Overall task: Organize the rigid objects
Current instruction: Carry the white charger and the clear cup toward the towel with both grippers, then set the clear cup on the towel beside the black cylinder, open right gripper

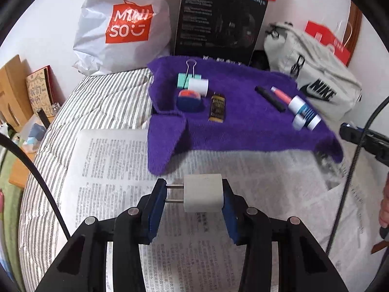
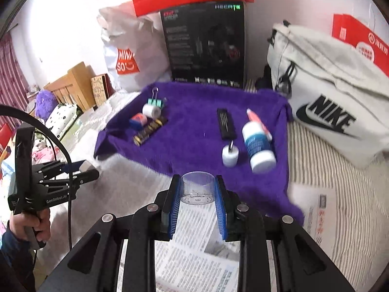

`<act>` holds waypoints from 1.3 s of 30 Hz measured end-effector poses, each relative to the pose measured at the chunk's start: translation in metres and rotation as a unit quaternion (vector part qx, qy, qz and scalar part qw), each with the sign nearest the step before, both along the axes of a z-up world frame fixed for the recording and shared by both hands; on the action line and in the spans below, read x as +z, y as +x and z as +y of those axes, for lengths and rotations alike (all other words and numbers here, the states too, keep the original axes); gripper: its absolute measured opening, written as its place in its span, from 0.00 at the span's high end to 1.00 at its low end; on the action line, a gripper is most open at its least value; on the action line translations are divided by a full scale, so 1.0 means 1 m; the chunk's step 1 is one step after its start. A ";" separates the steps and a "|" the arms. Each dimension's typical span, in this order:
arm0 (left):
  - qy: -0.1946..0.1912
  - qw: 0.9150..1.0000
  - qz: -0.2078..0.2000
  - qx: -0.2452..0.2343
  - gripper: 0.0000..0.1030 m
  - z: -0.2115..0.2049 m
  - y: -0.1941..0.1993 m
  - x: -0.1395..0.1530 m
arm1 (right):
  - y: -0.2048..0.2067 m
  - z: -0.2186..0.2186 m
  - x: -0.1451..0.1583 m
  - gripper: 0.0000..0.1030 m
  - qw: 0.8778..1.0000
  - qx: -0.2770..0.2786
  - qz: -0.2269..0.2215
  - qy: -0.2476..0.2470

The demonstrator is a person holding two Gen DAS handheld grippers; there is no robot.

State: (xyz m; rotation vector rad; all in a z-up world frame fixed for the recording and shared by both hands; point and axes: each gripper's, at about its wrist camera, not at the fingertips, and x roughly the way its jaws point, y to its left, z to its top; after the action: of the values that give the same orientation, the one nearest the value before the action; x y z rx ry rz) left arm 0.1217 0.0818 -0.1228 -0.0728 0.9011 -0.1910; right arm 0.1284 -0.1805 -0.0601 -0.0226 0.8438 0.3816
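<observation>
Newspaper (image 1: 116, 160) underlies left claw (image 1: 194, 194) clamping white charger (image 1: 203, 193) sideways.

Home bedroom — striped bedding (image 1: 102, 102), wooden headboard (image 2: 73, 82), shopping bags (image 1: 121, 24)

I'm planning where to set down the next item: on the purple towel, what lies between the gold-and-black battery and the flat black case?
Nothing: in the right wrist view the purple towel is bare between the battery and the black case.
</observation>
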 end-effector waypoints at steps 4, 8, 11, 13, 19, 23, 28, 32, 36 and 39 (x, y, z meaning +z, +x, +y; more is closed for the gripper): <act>0.003 1.000 -0.003 0.000 0.60 0.003 0.006 0.008 | 0.014 0.006 0.004 0.74 1.000 0.008 -0.005 -0.005; 0.006 1.000 -0.008 0.001 0.60 0.008 0.011 0.017 | 0.032 0.010 0.003 0.74 1.000 0.012 0.000 0.003; 0.019 1.000 -0.021 0.008 0.60 0.012 0.014 0.024 | 0.046 0.015 0.002 0.74 1.000 0.016 0.000 0.003; 0.024 0.999 -0.017 0.016 0.60 0.016 0.019 0.024 | 0.058 0.021 0.000 0.74 1.000 0.021 -0.002 -0.002; 0.038 0.998 -0.032 0.034 0.60 0.024 0.026 0.030 | 0.095 0.041 -0.023 0.74 0.999 0.035 0.014 -0.032; 0.034 0.998 -0.033 0.036 0.60 0.031 0.030 0.034 | 0.111 0.048 -0.041 0.74 0.997 0.043 0.030 -0.059; 0.026 0.998 -0.025 0.043 0.60 0.038 0.036 0.033 | 0.122 0.052 -0.054 0.74 0.994 0.042 0.039 -0.092; 0.018 0.999 -0.021 0.044 0.60 0.040 0.038 0.033 | 0.127 0.051 -0.060 0.74 0.993 0.037 0.041 -0.104; 0.010 0.999 -0.020 0.041 0.60 0.038 0.039 0.034 | 0.128 0.050 -0.066 0.74 0.993 0.040 0.043 -0.106; 0.010 0.999 -0.015 0.039 0.60 0.035 0.040 0.034 | 0.128 0.047 -0.066 0.74 0.994 0.039 0.046 -0.095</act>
State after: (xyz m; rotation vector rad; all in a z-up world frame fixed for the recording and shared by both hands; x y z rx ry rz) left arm 0.1620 0.1167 -0.0883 -0.0859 0.8695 -0.1110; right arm 0.2569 -0.1334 -0.1264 -0.2162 0.9701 0.3773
